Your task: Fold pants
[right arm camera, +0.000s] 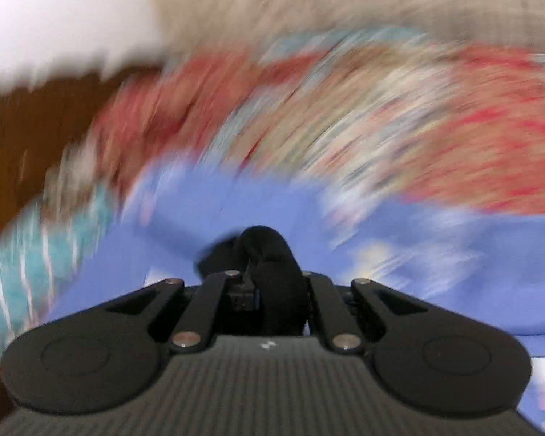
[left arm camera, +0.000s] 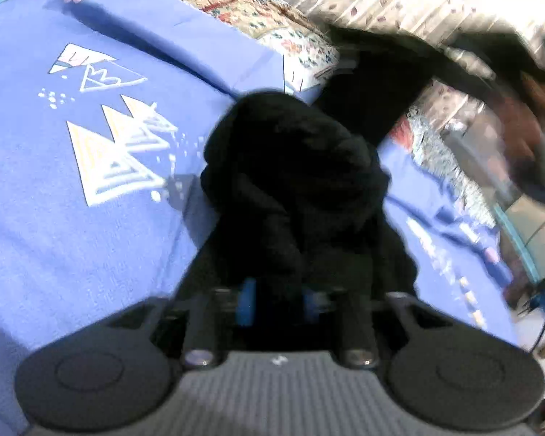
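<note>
Black pants (left arm camera: pixel 290 167) bunched and lifted above the blue bedsheet (left arm camera: pixel 54 236), near its far edge where a patterned quilt (left arm camera: pixel 236 3) begins. The left gripper (left arm camera: pixel 276 290) pinches a thick wad of the cloth; the right gripper (right arm camera: pixel 272 283) likewise clamps a dark fold of the pants (right arm camera: pixel 269 254) over the sheet (right arm camera: pixel 207 210). The right view is heavily motion-blurred. Judged step: carrying the garment to spread it. Both grips should stay firm and move apart evenly so the fabric opens flat. No legible writing; the sheet bears only triangle motifs (left arm camera: pixel 116 160).
</note>
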Motion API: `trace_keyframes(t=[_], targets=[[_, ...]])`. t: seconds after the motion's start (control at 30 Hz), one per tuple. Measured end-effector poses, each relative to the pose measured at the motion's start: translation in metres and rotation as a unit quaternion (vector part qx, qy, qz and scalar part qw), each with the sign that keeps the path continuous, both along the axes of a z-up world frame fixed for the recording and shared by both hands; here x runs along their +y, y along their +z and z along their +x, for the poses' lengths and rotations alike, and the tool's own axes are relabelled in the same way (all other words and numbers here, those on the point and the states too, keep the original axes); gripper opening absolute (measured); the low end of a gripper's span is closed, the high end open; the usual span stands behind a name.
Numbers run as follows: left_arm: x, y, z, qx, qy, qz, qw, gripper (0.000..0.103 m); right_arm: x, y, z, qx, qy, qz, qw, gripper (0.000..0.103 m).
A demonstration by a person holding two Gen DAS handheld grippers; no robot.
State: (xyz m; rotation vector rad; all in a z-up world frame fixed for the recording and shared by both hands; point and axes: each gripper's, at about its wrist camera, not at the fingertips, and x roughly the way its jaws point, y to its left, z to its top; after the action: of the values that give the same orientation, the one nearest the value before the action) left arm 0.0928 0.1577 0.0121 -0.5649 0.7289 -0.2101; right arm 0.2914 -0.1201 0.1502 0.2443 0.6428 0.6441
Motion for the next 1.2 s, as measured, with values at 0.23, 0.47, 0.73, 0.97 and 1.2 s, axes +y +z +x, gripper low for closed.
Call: trace_keyframes(t=[0.23,0.47,0.73,0.97,1.2], targets=[[0.037,0.032,0.035,-0.024,0.050,0.018,0.9983,0.060,-0.276,0.022,-0.075,-0.049,-0.279,0.056,0.957,0.010],[-0.017,0.048,0.069,-0.030,-0.037,0.084,0.9954,0.061,-0.410,-0.084,-0.162,0.063,-0.514,-0.048,0.854,0.055],[-0.096,0.050,0.090,-0.067,-0.147,0.201,0.9664,0.081,-0.430,-0.142,-0.228,0.142,-0.496,0.124,0.848,0.064],[-0.120,0.041,0.092,-0.052,-0.151,0.237,0.9581,0.003,-0.380,-0.158,-0.217,0.150,-0.491,0.036,0.858,0.075],[-0.076,0.094,0.011,-0.137,-0.088,0.197,0.9669,0.003,-0.352,-0.168,-0.197,0.130,-0.450,-0.002,0.883,0.038]])
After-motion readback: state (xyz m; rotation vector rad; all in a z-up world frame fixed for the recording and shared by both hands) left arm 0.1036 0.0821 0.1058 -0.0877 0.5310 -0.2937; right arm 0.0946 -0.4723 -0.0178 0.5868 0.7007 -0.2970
